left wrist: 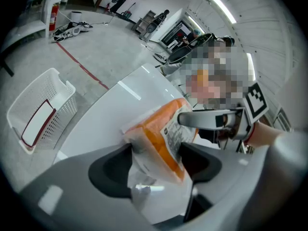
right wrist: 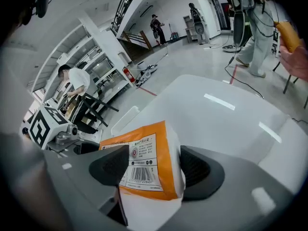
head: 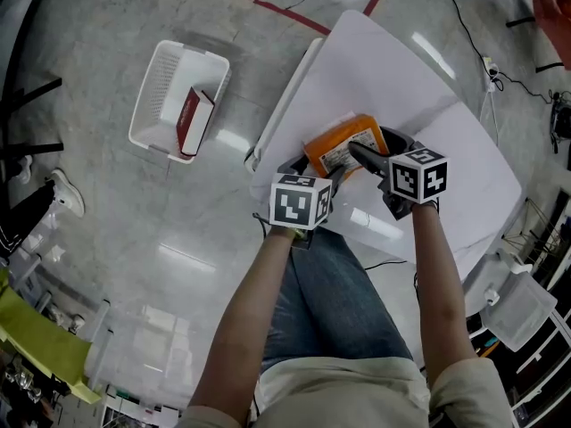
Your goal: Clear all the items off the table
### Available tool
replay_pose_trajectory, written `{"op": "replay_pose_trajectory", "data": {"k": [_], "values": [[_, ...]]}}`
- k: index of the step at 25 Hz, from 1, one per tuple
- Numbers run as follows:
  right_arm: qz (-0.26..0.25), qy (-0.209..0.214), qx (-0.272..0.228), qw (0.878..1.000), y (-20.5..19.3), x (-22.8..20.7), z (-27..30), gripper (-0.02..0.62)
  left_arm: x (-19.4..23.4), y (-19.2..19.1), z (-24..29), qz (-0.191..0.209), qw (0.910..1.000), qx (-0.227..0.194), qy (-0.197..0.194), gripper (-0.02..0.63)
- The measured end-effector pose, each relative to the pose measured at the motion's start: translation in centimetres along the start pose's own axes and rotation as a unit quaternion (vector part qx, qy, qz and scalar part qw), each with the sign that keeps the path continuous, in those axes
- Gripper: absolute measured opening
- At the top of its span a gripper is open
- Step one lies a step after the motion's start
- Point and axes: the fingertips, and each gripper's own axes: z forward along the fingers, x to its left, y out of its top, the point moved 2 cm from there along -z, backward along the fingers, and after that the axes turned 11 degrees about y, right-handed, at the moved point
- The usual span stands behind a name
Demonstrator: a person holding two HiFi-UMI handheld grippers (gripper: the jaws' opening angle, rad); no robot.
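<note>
**A:** So what goes wrong from here? Far left there's the white basket (head: 161, 87) on the floor, a red-and-white box (head: 194, 119) already in it, well apart from the tabletop (head: 384, 69).

**B:** That gap is my worry. The left claw (left wrist: 158, 150) is pinching one end of the orange packet (head: 343, 145), but the pad on its outer side looks to sit on the crinkly wrapper edge, not the firm body. Soft film like that could slide out mid-carry.

**A:** And the right claw (right wrist: 147, 162)?

**B:** It's clamped on the other end, pads on the two sides just by the barcode label (a much better bite, imo). With two claws on one packet, if one hand moves faster it gets twisted, or yanked out of the weaker grip.

**A:** Where's the packet, exactly?

**B:** At the near edge of the tabletop, just in front of the person's legs. Can't tell if it's lifted clear yet.

**A:** Orientation?

**B:** Label face up, long axis running claw to claw, so left-right across the head view, with the right end angled a bit farther away.
</note>
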Motion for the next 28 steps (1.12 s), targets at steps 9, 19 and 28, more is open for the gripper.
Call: {"op": "replay_pose_trajectory", "data": {"k": [9, 19, 28], "values": [[0.002, -0.005, -0.006, 1.000, 0.1, 0.7, 0.0, 0.328, 0.5, 0.5, -0.7, -0.009, 0.9999, -0.007, 0.009, 0.305], [-0.015, -0.002, -0.013, 1.000, 1.6, 3.5, 1.2, 0.316, 3.1, 1.9, -3.1, -0.037, 0.9983, -0.037, 0.025, 0.295], [-0.045, 0.010, -0.012, 0.999, 4.3, 6.2, 2.8, 0.309, 5.5, 3.2, -5.4, -0.065, 0.9949, -0.070, 0.031, 0.288]]}}
